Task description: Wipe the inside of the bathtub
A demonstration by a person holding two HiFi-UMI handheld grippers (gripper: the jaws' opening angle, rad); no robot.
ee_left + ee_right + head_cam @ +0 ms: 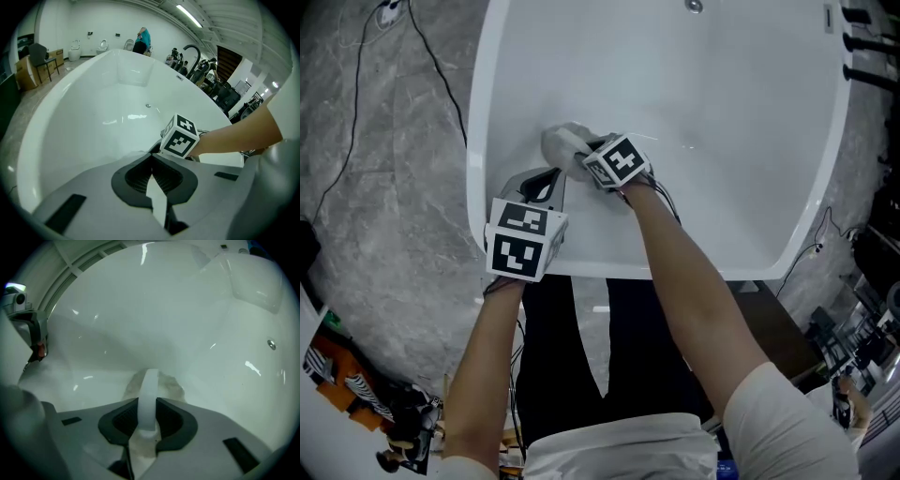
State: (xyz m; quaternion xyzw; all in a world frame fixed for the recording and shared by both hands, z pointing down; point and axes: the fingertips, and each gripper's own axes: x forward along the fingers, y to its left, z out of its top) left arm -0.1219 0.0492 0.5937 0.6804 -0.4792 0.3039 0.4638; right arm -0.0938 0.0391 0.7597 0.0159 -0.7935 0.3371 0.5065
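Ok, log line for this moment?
right hand-held gripper: shut on scrubber | scrubber: against bathtub inner wall | left hand-held gripper: shut, empty, near rim

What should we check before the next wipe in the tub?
1. Right gripper shut tight on the scrubber's white handle: ok.
2. Scrubber pad lying against the bathtub wall: looks ok.
3. Left gripper shut, nothing between its jaws: ok.
4. Left gripper out of the scrubber's way, back by the near rim: ok.
5. Drain well away from the pad: ok.
6. Pad wet or soapy enough: cannot tell.
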